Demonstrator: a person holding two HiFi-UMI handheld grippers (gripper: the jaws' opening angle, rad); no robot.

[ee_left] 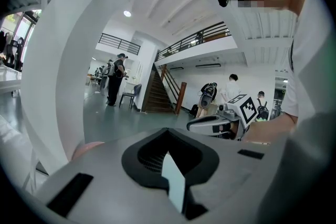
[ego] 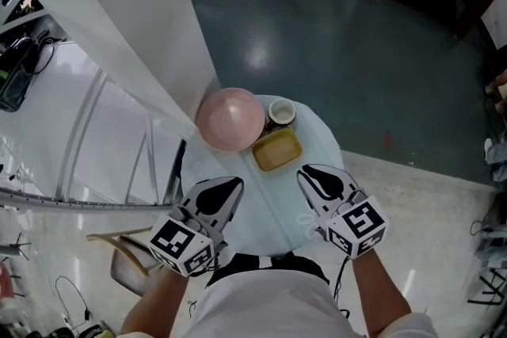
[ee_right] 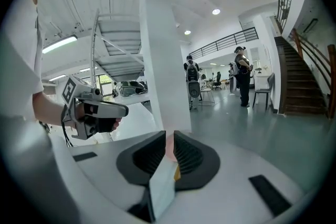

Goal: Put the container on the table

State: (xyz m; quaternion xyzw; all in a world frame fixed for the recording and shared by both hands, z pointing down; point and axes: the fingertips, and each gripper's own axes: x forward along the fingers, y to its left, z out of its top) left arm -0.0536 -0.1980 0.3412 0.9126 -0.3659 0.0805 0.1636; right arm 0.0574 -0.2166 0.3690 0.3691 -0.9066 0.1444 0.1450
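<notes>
A shallow yellow container lies on the small round table, just beyond my two grippers. A pink bowl stands to its far left and a small cup right behind it. My left gripper hovers over the table's near left with its jaws together and nothing in them. My right gripper is shut and empty too, its tip a short way in front of the container's near right corner. In the left gripper view the jaws meet. In the right gripper view the jaws leave only a slit.
A broad white slanted beam runs down to the table's far left edge, beside the pink bowl. A chair stands low at the left. Dark floor lies beyond the table. Several people stand far off in both gripper views.
</notes>
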